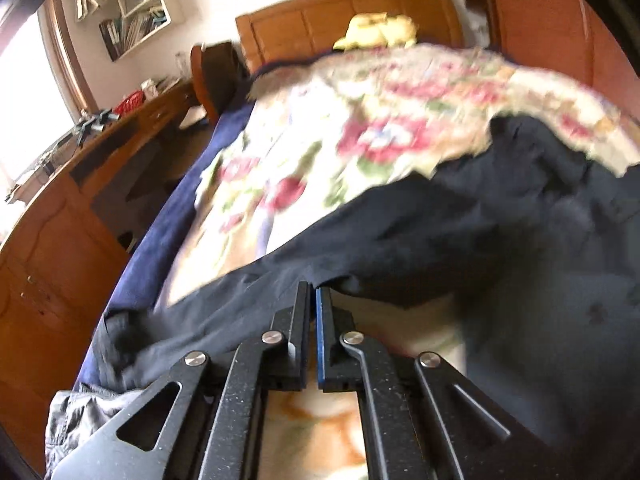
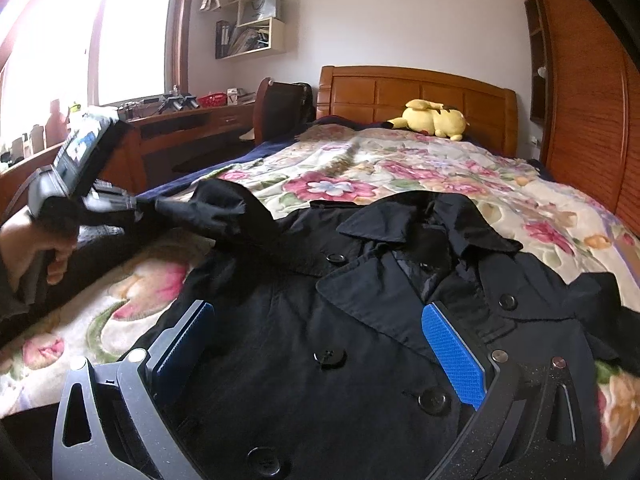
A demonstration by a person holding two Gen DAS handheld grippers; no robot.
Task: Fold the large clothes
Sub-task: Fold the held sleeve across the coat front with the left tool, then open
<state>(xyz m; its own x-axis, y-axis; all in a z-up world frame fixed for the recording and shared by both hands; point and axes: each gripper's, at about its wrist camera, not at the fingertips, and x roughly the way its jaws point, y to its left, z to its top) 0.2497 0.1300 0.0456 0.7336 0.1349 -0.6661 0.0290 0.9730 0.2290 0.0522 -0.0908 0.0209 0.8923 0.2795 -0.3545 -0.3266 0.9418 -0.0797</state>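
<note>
Both grippers are made of matt black metal with a fine speckled surface. The left gripper (image 1: pixel 313 300) has flat link arms with triangle-shaped holes, joined by round silver screws, and a thin blue pad on one finger. The right gripper (image 2: pixel 320 344) has large blue pads (image 2: pixel 454 356) with a ribbed texture. The left hand (image 2: pixel 44 258) wears a dark sleeve (image 2: pixel 8 296).

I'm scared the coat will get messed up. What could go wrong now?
1. The left gripper pinches only the thin edge of the black coat's sleeve, so it might slip out as it's lifted.
2. The right gripper hangs open over the coat front without holding it, so pulling the sleeve could drag the whole coat crooked.
3. The collar is already rumpled, so a fold may trap creases.
</note>
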